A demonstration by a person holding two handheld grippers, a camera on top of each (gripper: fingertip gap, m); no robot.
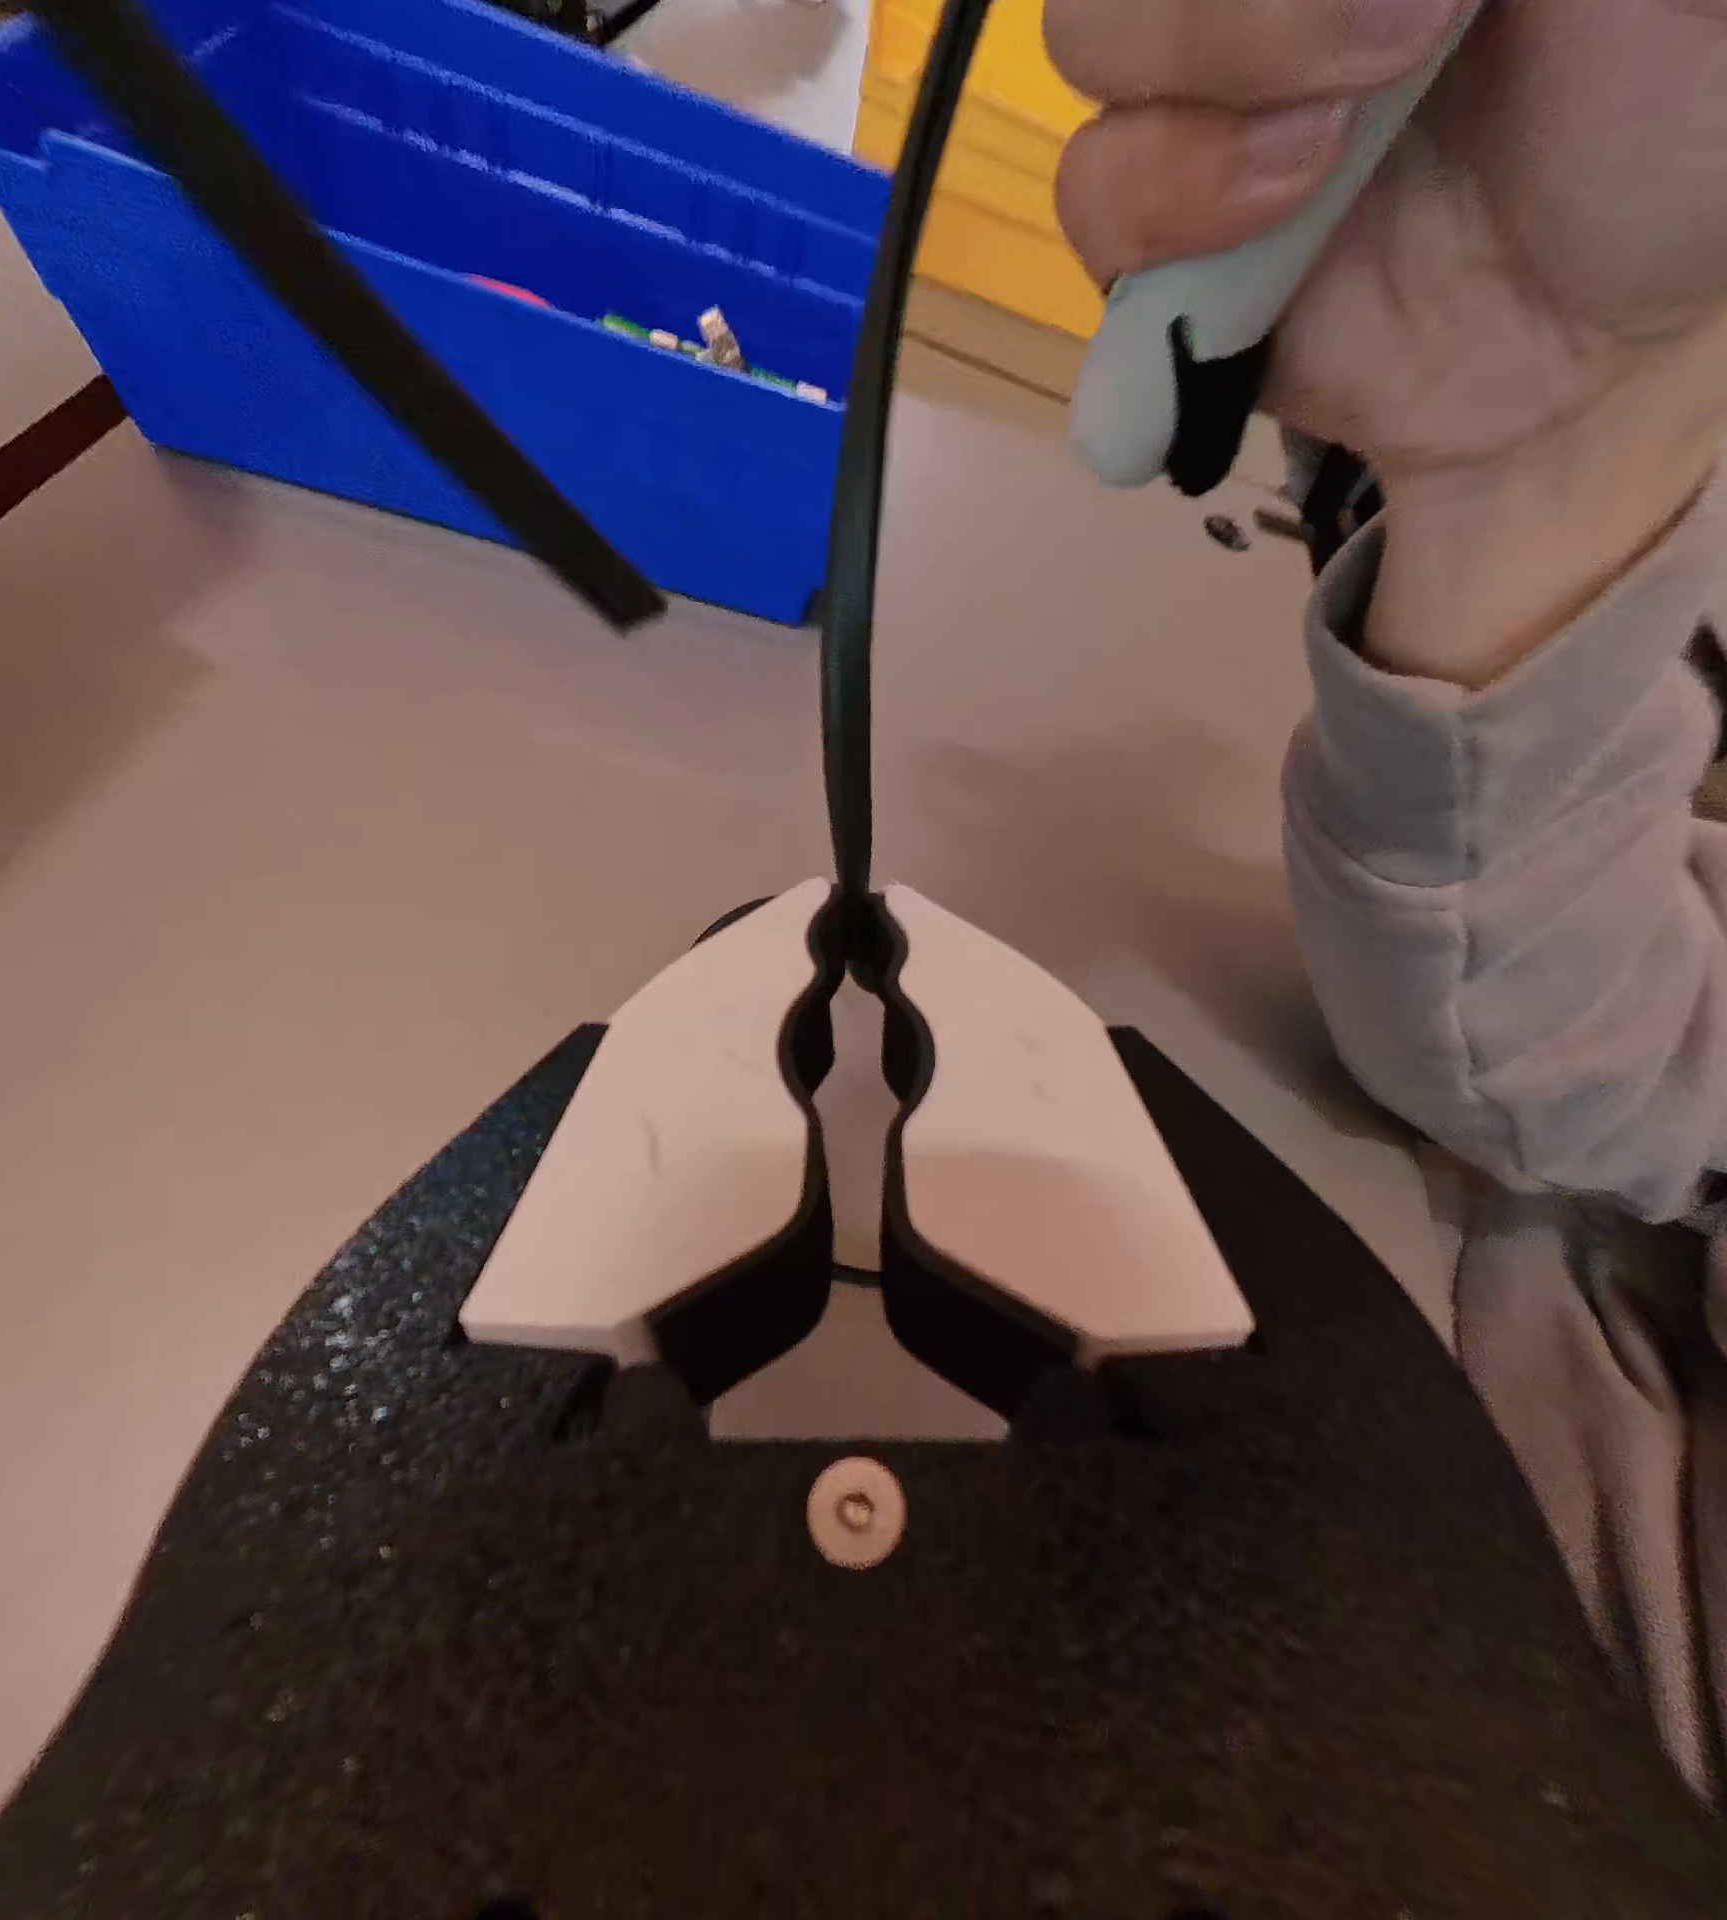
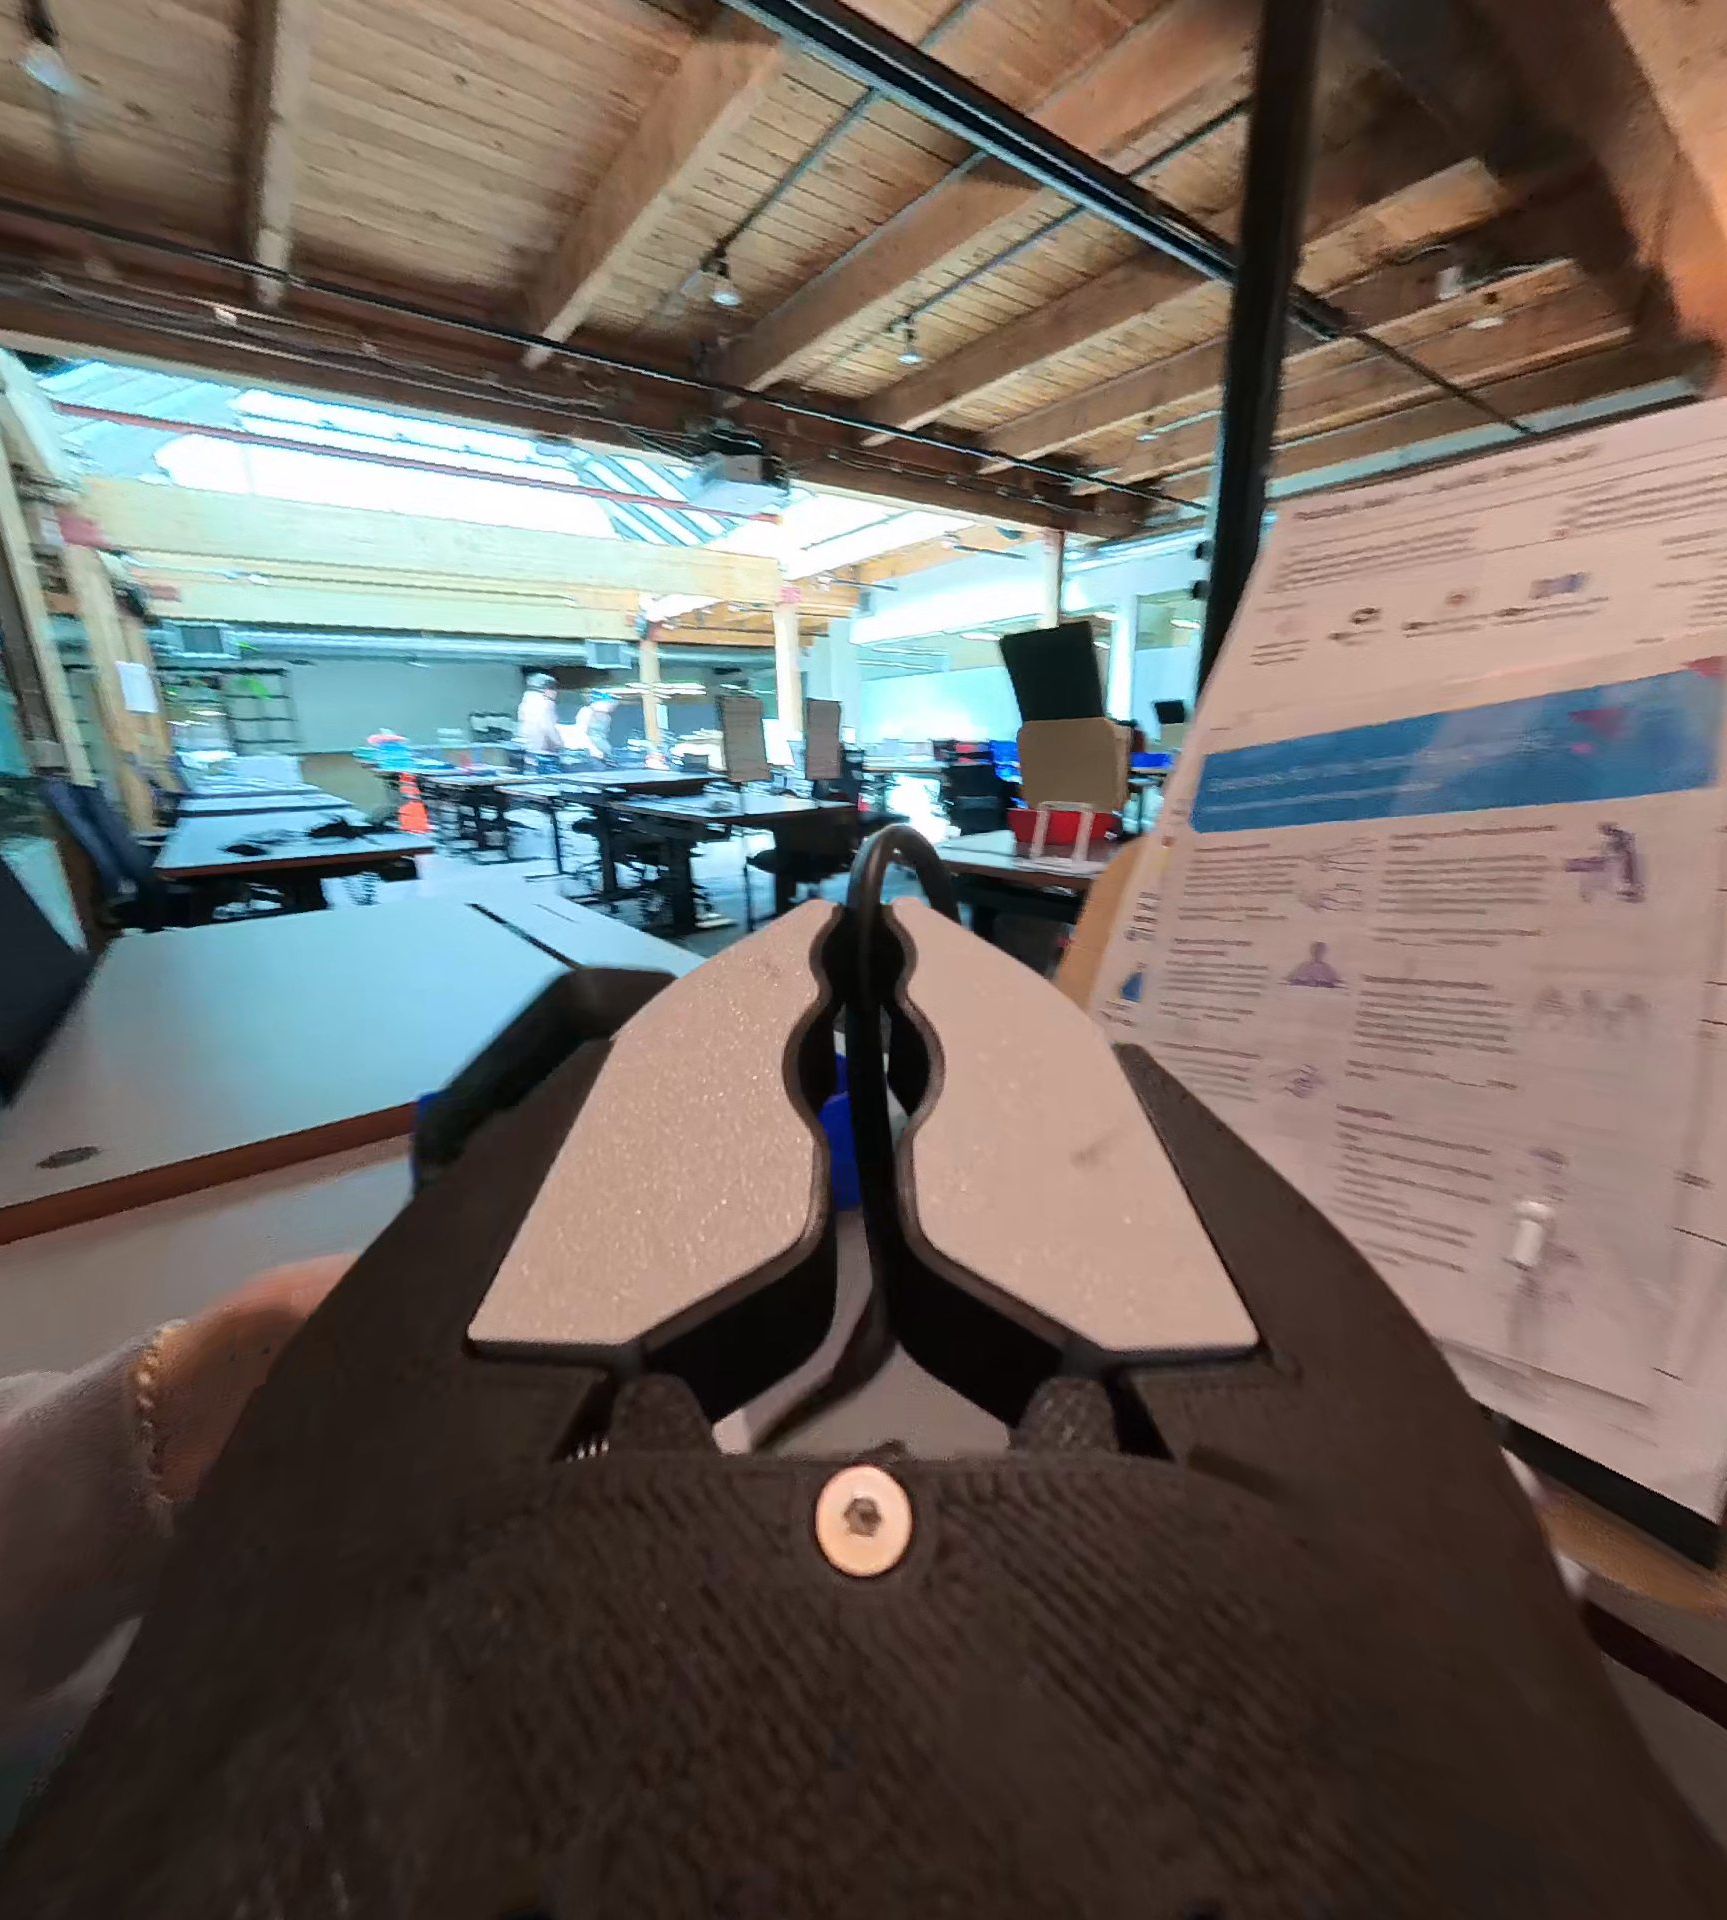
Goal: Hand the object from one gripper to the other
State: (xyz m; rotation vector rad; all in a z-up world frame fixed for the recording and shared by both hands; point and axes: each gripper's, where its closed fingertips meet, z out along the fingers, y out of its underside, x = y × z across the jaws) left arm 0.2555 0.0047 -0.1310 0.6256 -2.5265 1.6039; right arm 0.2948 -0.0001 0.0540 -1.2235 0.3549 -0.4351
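Both grippers are pinching one thin black cable (image 1: 851,665): left gripper (image 1: 854,925) clamping its limp, light length at the fingertips, right gripper (image 2: 864,935) closing on a loop rising toward 12 o'clock.

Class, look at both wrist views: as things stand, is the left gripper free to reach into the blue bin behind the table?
Probably not. The left gripper is shut on the black cable, which the right gripper also appears to pinch. The blue bin lies open ahead, but the left must release the cable first.
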